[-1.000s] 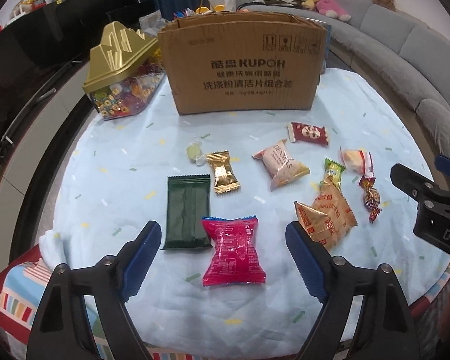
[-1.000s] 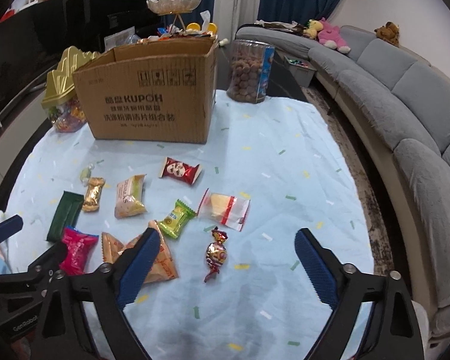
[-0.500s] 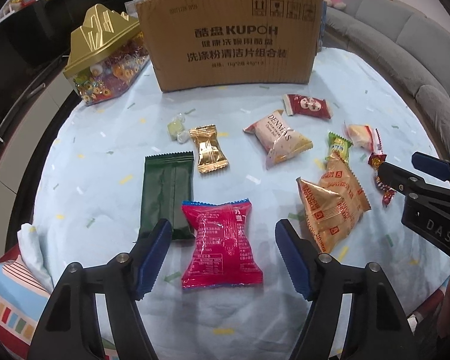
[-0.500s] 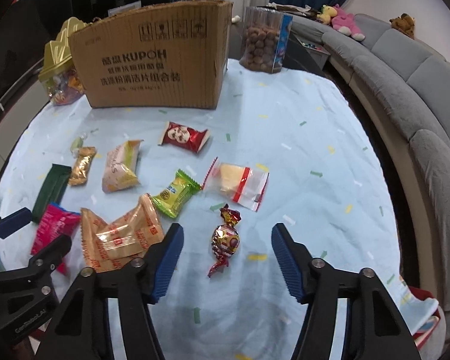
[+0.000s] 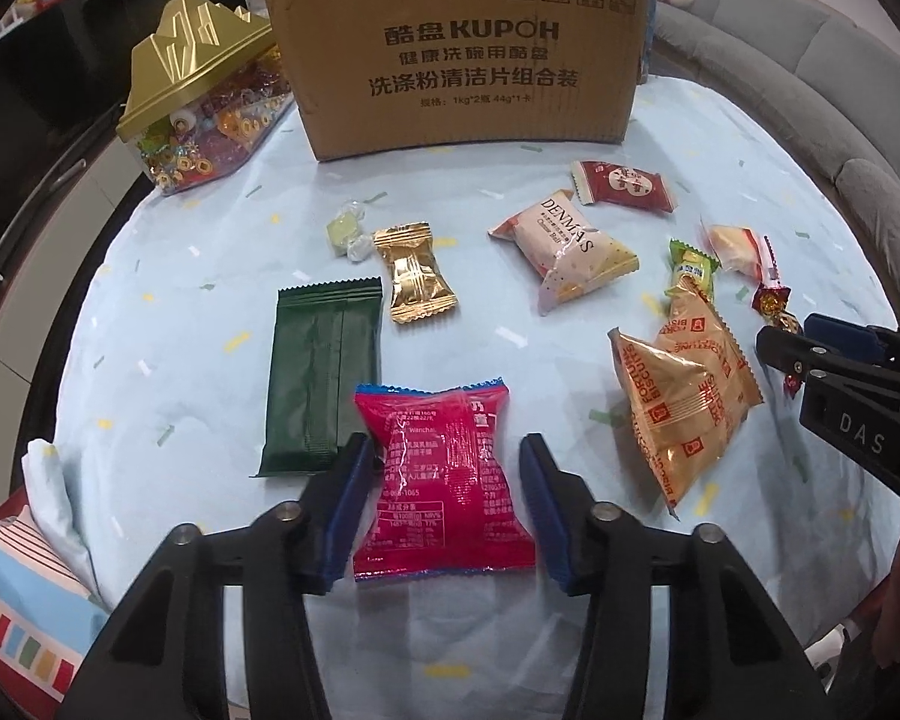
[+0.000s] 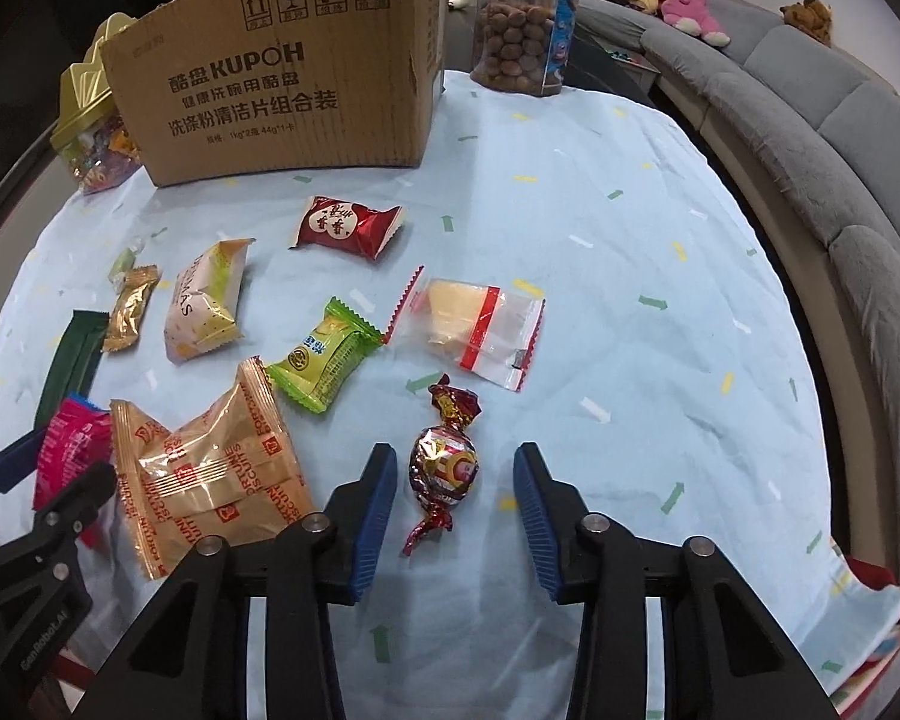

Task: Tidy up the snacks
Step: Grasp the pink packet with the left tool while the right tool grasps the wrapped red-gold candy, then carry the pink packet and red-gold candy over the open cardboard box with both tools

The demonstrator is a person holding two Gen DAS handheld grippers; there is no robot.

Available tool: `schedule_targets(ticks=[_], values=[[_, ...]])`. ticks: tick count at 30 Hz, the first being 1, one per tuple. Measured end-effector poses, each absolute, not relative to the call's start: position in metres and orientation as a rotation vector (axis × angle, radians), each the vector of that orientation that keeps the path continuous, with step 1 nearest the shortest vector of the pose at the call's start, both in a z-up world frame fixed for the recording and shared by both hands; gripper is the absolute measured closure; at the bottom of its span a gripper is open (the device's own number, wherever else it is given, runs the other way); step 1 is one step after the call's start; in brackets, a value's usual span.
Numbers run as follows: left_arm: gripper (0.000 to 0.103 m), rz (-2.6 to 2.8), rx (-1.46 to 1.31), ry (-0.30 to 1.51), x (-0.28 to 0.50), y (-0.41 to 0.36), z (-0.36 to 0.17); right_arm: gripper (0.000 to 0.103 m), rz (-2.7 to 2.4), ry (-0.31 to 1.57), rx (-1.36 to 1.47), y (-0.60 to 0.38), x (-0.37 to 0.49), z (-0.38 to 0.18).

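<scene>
Here the left gripper [image 5: 444,507], jaws just closing, straddles the crinkled pink plastic snack packet [image 5: 441,480], pads seemingly at its edges. The right gripper [image 6: 455,516], jaws also closing, brackets the red-and-gold foil twist-wrapped candy [image 6: 444,471] without touching it.

The cardboard box [image 5: 456,48] hides its contents; its top is cut off. The left gripper [image 6: 24,516] covers part of the pink packet [image 6: 69,444].

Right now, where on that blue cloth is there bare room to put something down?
The widest bare patch of the tablecloth lies between the clear wrapped snack and the grey sofa, up to the jar of brown balls. It is crowded left of that, from the cardboard box down to the pink packet.
</scene>
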State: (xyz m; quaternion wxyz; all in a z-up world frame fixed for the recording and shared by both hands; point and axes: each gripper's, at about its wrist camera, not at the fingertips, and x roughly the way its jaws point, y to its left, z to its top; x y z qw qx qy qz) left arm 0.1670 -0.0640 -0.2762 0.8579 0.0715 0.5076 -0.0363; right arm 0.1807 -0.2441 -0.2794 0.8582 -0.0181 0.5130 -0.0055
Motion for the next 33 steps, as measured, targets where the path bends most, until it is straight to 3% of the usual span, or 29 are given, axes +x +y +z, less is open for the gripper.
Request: schedule_targets(ticks=[4,16,33], values=[[0.062,-0.075,0.148,1.069,0.167,-0.063,-0.279,0.079,0.000,1.081,-0.038,-0.242,0.181,-0.282],[0.065,-0.080,0.143,1.029,0.164,-0.064,-0.265,0.079,0.005,1.047,-0.053,-0.239,0.175,-0.268],[0.065,-0.060,0.120,0.893,0.167,-0.052,-0.196,0.079,0.014,0.950,-0.071,-0.226,0.169,-0.206]])
